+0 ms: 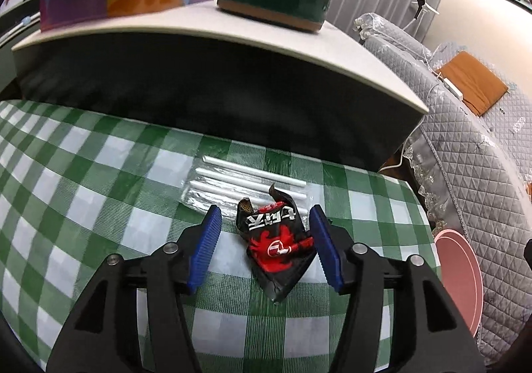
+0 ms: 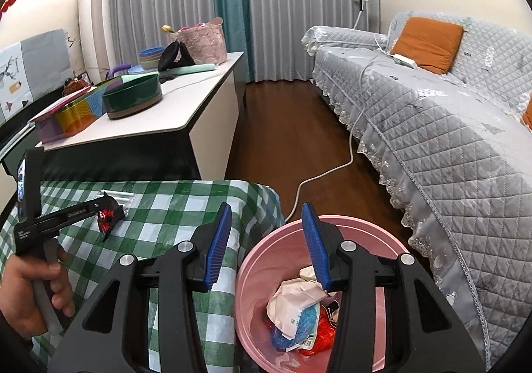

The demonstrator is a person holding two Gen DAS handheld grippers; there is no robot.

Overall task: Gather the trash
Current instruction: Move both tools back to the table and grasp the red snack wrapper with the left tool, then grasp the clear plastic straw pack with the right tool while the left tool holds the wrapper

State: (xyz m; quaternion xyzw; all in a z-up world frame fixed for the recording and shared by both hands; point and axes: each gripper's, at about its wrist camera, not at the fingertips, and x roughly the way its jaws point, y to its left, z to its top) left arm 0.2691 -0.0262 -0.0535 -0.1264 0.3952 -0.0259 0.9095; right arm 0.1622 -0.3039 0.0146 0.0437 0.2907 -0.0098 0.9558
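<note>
1. Left gripper (image 1: pixel 266 240): jaws stand apart w/ blue pads (image 1: pixel 206 250) either side of a black-and-red snack wrapper (image 1: pixel 277 246). Right pad sits just beside the wrapper's edge, maybe brushing it; left pad is clear of it. No squeeze seen, so the wrapper is not gripped.
2. Wrapper lies crumpled on the green-and-white checked cloth (image 1: pixel 83 180) over the low desk, near the desk's right edge. Just behind it: a clear packet of white straws (image 1: pixel 246 180), flat on the cloth.
3. Right gripper (image 2: pixel 266 240): jaws part open, nothing between them. It hangs over the gap between the desk corner and a pink trash bin (image 2: pixel 262 256).
4. Bin stands on the floor just beside the desk, on its right. Inside: crumpled white paper (image 2: pixel 292 299), blue plastic and red bits; can't tell exactly what the red pieces are.
5. Right wrist view also shows a hand (image 2: pixel 30 286) on the left gripper's handle, tool pointing at the wrapper on the cloth.
6. Behind the low desk: taller white-topped desk (image 2: pixel 186 106) w/ a dark green round tin (image 2: pixel 133 96) and a multicolour box (image 2: pixel 76 113).
7. Right side of room: sofa under a grey quilted cover (image 2: pixel 432 113), orange cushion (image 2: pixel 429 43) at its back, white cable (image 2: pixel 349 146) trailing to the wood floor.
</note>
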